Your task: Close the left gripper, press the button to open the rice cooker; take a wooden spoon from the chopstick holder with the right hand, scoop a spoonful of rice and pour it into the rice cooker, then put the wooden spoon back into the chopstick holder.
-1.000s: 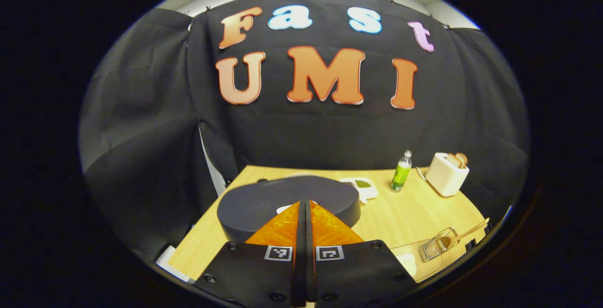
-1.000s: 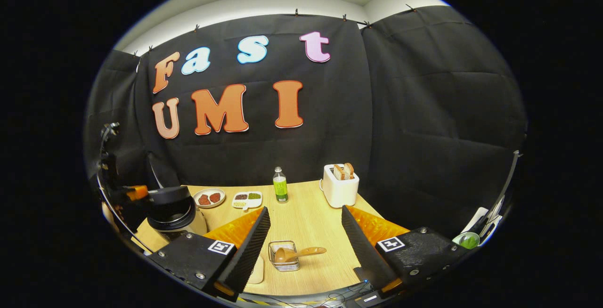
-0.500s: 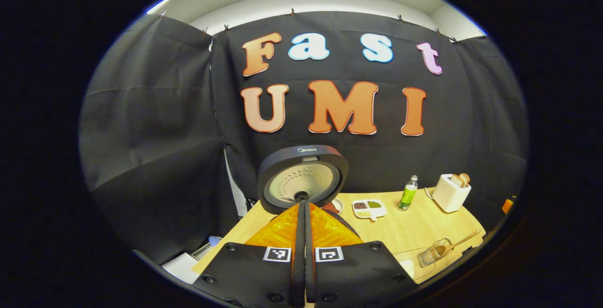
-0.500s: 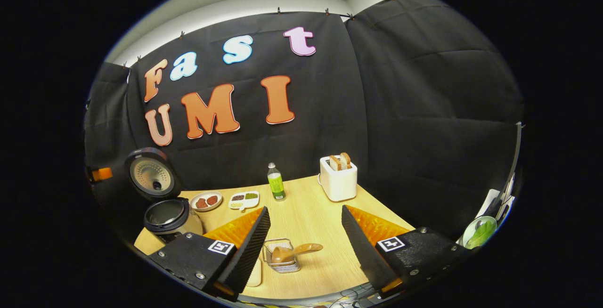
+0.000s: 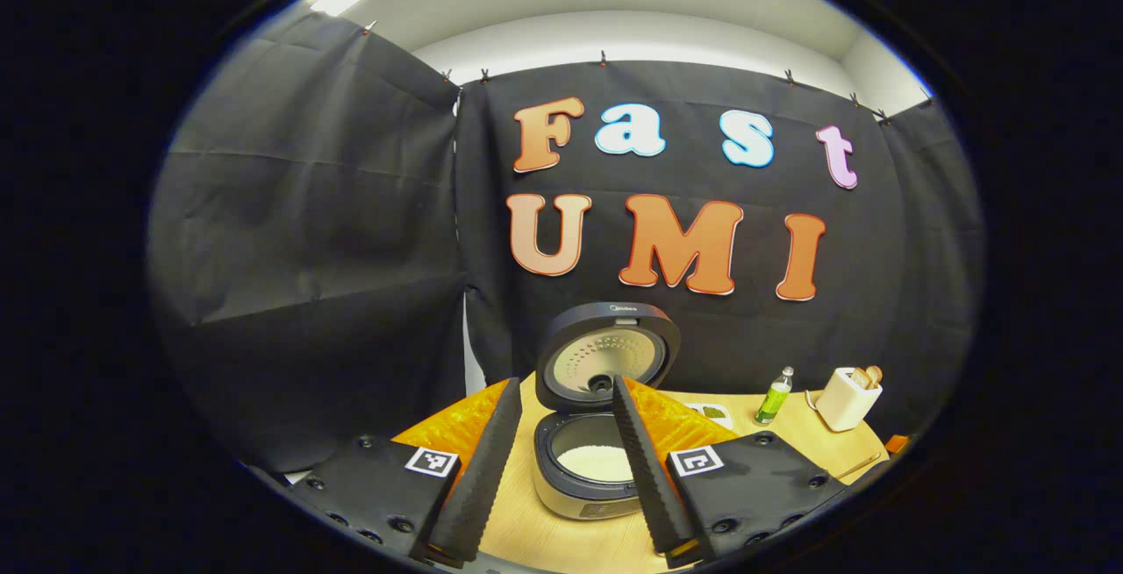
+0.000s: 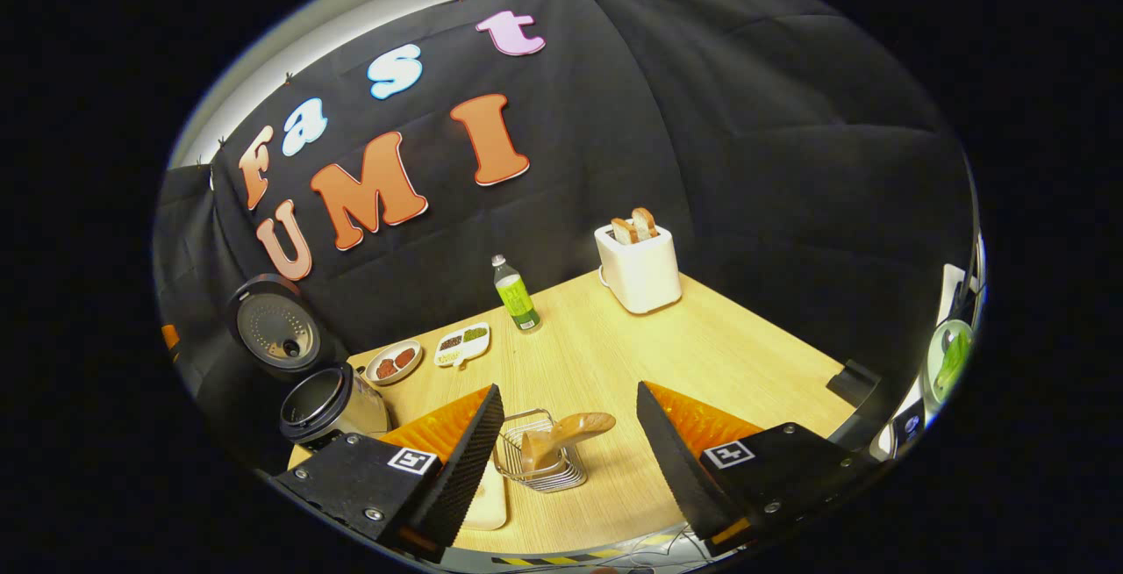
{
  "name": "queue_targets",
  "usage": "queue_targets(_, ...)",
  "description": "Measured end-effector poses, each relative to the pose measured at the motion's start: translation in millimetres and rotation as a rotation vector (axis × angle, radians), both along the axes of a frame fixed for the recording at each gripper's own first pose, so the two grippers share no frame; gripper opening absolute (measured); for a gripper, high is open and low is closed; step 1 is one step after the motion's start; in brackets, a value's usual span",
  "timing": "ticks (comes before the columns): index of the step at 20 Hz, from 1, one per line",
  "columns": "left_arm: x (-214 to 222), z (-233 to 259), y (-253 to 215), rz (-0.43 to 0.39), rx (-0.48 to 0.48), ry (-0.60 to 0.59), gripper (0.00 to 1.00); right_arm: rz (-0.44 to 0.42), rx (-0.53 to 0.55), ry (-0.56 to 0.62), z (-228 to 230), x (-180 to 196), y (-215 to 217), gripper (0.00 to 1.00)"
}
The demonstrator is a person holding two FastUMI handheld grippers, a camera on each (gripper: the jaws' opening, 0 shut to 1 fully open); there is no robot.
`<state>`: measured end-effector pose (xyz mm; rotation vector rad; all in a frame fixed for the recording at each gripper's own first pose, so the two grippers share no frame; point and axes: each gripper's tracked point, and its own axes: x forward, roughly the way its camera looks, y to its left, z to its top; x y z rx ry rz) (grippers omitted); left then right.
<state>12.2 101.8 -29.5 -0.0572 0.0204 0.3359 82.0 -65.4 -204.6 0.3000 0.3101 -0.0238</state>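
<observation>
Now rice cooker (image 5: 597, 434) lid upright, white rice inside, both grippers' jaws released, empty.

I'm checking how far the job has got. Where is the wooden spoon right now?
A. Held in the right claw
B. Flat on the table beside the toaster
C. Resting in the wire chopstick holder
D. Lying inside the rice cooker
C: the wooden spoon rests in the wire chopstick holder, between the fingers of the open right claw, untouched.

Brand name on rice cooker lid (image 5: 614, 350), unreadable
</observation>
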Motion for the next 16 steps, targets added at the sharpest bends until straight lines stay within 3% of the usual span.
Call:
queue_targets(4, -19.3, -2.5, 22.7, 0.092, 0.017, 0.014, 0.8, 0.002, 0.039, 0.044, -25.2, 7.3, 2.8, 0.95)
queue_targets(9, -35.0, -3.3, 34.6, 0.148, 0.057, 0.041, 0.91, 0.03, 0.105, 0.14, -63.4, 17.8, 16.6, 0.92)
queue_targets(13, -42.4, -6.2, 41.9, 0.181, 0.071, 0.059, 0.97, 0.046, 0.138, 0.15, -71.1, 26.7, 27.4, 0.68)
queue_targets(15, -42.9, -9.7, 42.4, 0.194, 0.076, 0.072, 0.97, 0.044, 0.162, 0.159, -70.8, 32.4, 29.8, 0.46)
queue_targets(16, -42.7, -13.0, 43.3, 0.198, 0.08, 0.08, 0.98, 0.039, 0.171, 0.158, -68.7, 31.9, 29.7, 0.46)
